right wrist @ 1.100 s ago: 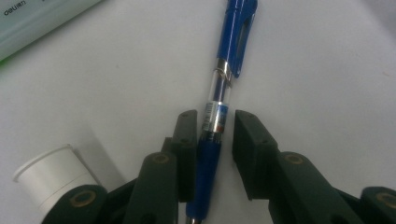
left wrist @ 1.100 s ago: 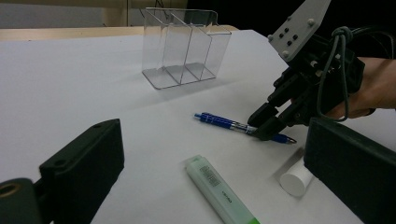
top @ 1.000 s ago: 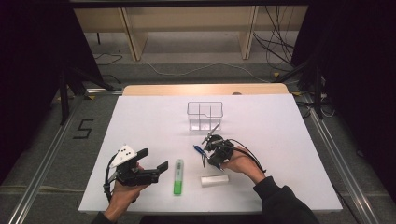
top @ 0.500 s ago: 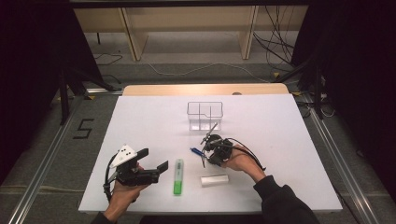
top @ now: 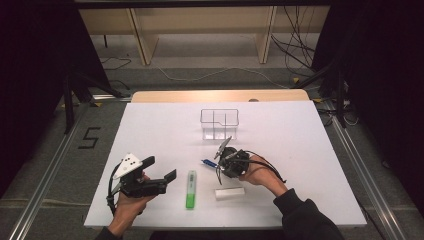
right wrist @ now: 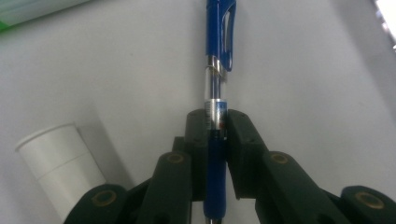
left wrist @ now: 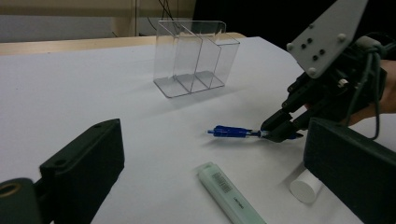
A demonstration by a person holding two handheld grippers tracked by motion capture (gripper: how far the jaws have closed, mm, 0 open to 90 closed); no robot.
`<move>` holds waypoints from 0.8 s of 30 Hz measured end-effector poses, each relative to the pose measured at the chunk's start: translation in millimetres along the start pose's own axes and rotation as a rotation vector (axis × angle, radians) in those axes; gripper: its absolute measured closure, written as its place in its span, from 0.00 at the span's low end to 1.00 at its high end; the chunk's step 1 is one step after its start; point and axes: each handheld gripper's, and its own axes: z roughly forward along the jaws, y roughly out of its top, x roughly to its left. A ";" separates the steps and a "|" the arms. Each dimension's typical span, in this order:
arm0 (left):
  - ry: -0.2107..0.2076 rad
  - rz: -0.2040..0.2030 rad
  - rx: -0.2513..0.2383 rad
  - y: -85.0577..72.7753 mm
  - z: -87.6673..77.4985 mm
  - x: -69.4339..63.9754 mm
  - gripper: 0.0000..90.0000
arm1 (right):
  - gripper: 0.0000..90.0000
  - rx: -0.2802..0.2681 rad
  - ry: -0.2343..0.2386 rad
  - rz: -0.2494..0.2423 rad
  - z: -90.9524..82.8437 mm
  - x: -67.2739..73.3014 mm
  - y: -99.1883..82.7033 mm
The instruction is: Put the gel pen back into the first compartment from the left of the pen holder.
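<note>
A taped "5" [top: 88,138] stands on the grey floor — the highlighter's [left wrist: 229,191] label print stays unreadable.

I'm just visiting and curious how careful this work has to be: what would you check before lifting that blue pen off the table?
1. Grip on pen: the right gripper has its jaws closed against the blue pen, which sits centred between them. Ok.
2. Pen still on the table: it lies flat, not yet raised. Ok.
3. Neighbours out of the way: the white cylinder lies beside the jaws, apart from the pen; the green highlighter is farther off. Ok.
4. Clear organizer: upright, compartments look empty. Ok.
5. Left gripper: jaws open, holding nothing, away from the pen. Ok.
6. Grip firm enough to lift: cannot tell.
</note>
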 end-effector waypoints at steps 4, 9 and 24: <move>-0.015 -0.016 0.026 3.8 1.3 1.3 0.05 | 0.89 -0.050 -0.051 -0.064 -10.3 5.9 -3.5; -0.038 0.018 0.078 13.7 3.6 -1.3 0.05 | 0.89 -0.116 -0.125 -0.176 -22.0 16.2 -10.2; -0.172 0.134 0.412 52.5 40.7 -14.0 0.12 | 0.89 -0.201 -0.348 -0.510 -40.3 55.0 -33.2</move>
